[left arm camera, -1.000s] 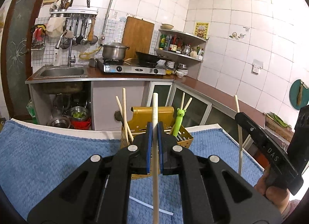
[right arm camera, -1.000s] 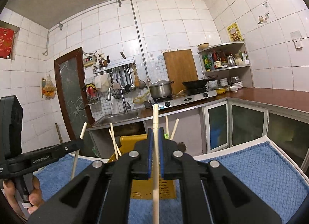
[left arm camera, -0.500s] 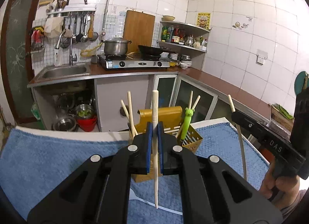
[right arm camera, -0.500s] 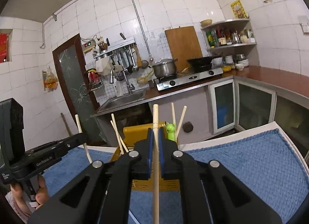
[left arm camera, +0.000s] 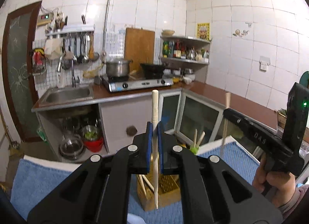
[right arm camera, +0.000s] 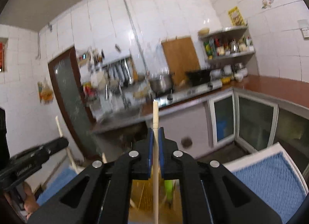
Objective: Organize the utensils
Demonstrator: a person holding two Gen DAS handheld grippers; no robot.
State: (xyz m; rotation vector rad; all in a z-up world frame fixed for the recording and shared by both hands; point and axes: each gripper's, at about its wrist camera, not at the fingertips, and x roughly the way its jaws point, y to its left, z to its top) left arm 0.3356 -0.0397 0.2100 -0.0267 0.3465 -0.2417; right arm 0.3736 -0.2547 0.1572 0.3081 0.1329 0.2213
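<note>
Two grippers each clamp one chopstick upright, long axis vertical, thin tip down. Left gripper (left arm camera: 155, 137) pinches its chopstick (left arm camera: 155, 146) above the yellow holder (left arm camera: 164, 191) on the blue mat (left arm camera: 38, 181); open air surrounds it. Right gripper (right arm camera: 155, 143) fingers grip the second chopstick (right arm camera: 155, 166) above the same holder, near the tabletop's white edge (right arm camera: 256, 154).

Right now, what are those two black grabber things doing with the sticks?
A person holds a gripper in each hand. The left gripper is shut on a pale wooden chopstick, and the right gripper is shut on another pale chopstick. Both sticks hang upright above the yellow slotted utensil holder on the blue towel.
</note>
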